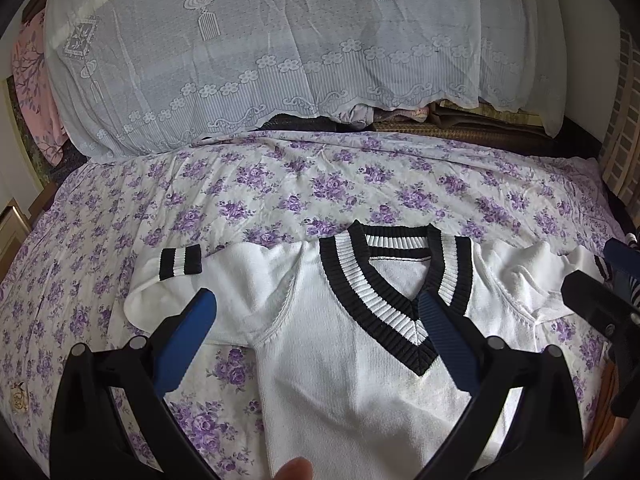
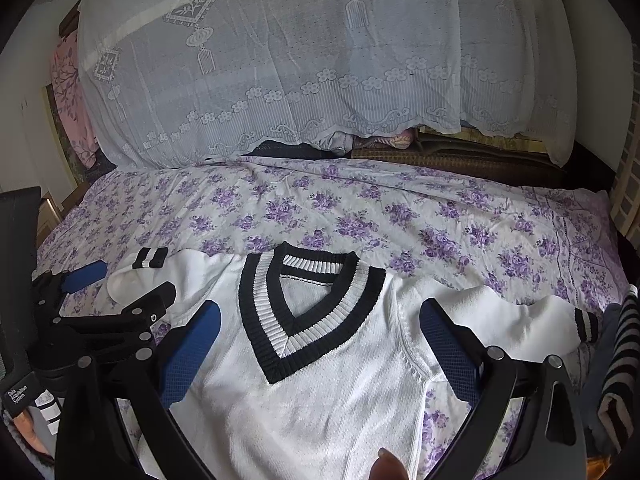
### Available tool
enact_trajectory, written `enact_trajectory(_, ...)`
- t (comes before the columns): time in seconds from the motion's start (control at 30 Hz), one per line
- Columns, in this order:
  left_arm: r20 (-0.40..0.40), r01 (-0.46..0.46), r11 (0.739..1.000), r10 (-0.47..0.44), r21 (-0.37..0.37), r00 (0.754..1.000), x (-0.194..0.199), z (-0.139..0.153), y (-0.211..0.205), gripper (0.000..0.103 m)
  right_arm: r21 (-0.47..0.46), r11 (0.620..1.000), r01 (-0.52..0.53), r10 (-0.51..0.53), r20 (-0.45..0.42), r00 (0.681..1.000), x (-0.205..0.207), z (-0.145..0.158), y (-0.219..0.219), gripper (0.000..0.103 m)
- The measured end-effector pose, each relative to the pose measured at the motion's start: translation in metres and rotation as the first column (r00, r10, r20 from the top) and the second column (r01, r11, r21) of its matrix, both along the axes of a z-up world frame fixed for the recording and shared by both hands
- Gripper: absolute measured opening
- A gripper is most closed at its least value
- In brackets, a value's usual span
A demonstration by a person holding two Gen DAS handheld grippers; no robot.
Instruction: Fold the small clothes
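Your sweater (image 1: 352,360) lies flat on the bed (image 1: 280,192), front up, both sleeves spread out to the sides. No fold is made yet; everything is left to do. Your left gripper (image 1: 316,312) and right gripper (image 2: 320,320) hover above it, fingers spread wide, holding nothing.

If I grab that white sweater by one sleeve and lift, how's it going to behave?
Probably floppy: the white sweater is a soft rib knit lying limp on the floral bedsheet, so the body would likely hang and drag. The sleeve is already bunched, so it may stretch rather than lift the body evenly. It looks small, so probably light.
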State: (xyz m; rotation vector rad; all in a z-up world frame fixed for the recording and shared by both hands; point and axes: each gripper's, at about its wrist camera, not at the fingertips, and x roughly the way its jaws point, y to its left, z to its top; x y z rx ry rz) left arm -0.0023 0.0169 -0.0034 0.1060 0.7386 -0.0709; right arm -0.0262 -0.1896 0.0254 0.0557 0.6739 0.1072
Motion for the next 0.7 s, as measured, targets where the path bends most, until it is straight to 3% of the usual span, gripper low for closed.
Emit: enact_trajectory(0.7,0.001,0.002,1.0,-0.002,0.0,1.0,-0.0005,-0.0004,0.0009,0.099,0.001,1.0,-0.001,0.001,0.001,1.0,-0.0005,0.0003,0.0001,0.1)
